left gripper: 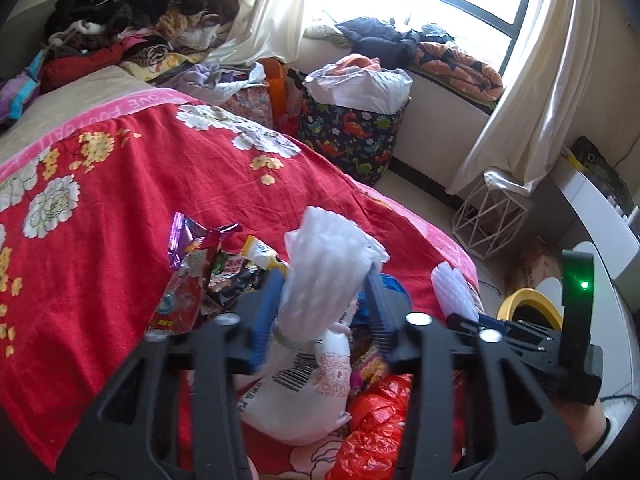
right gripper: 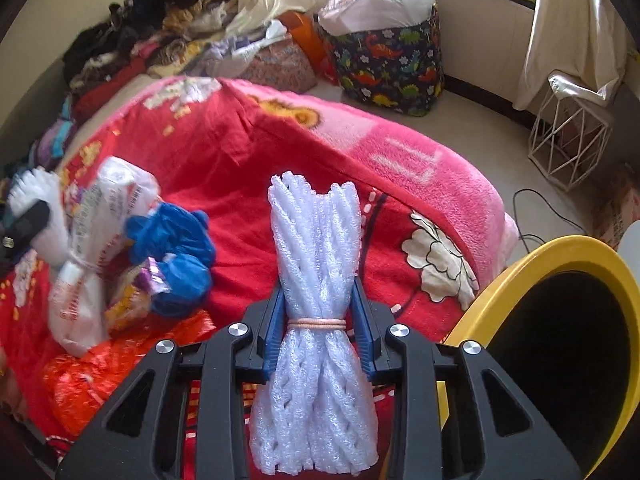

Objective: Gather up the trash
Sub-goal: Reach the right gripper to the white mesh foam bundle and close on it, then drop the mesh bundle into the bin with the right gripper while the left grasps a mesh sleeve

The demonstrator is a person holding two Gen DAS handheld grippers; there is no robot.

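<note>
Two grippers, each pinching one white foam-net bundle: left gripper jaws pinch foam bundle over the red blanket; right gripper jaws clamp banded foam bundle, just left of one yellow-rimmed bin; one blue bag, one white printed bag, one red bag lie near left on the blanket.

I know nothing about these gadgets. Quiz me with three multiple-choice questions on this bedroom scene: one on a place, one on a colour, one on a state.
1. Where does the blue bag lie?
A. on the red blanket
B. in the wire basket
C. on the windowsill

2. What colour is the rim of the bin?
A. green
B. yellow
C. white

3. What is the right tool doing?
A. hanging open
B. gripping a spoon
C. gripping a white foam bundle

Answers: A, it rests on the blanket among wrappers; B, the rim around the dark opening is yellow; C, the blue fingers press the bundle's sides.
</note>
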